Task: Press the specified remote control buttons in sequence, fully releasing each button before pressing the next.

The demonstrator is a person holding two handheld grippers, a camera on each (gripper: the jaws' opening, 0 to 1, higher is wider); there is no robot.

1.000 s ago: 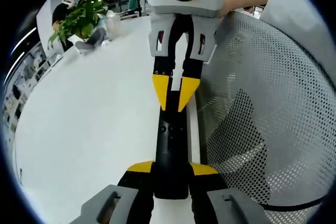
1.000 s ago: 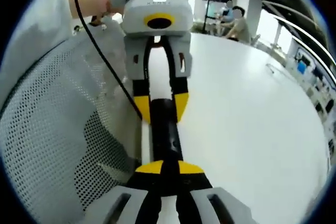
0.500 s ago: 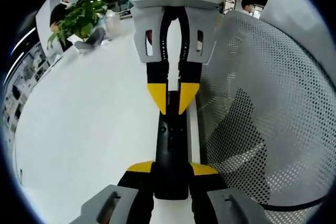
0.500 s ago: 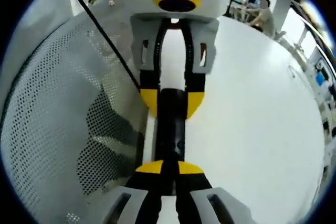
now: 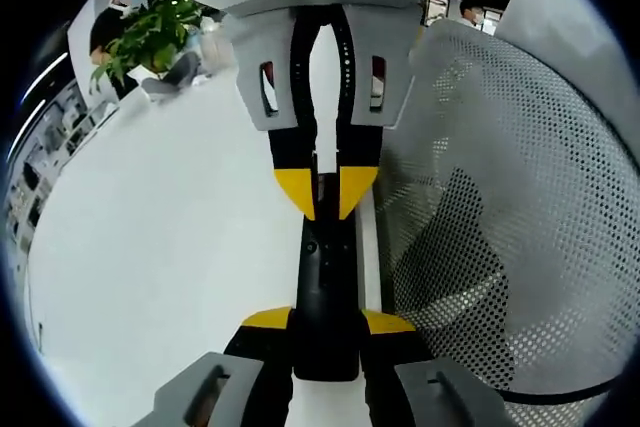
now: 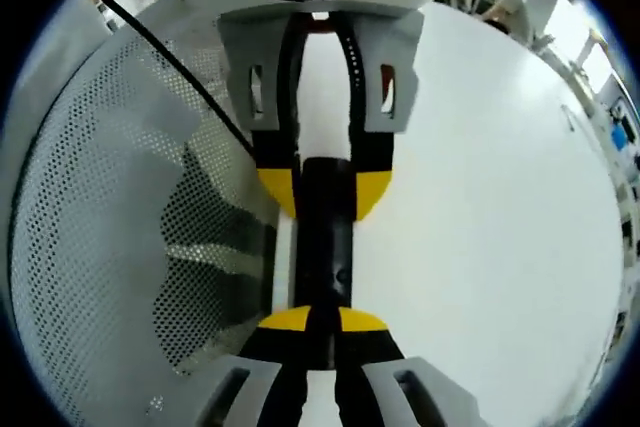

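Black remote control (image 5: 326, 297) lies lengthwise on white table (image 5: 160, 247), pinched at one end by left gripper (image 5: 326, 322), right gripper (image 5: 327, 192) with tips pressed together on its button face, perforated white mesh surface (image 5: 510, 207) beside, potted plant (image 5: 150, 32) far off.

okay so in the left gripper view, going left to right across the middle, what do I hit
White table → black remote control held between the left gripper → white perforated mesh basket.
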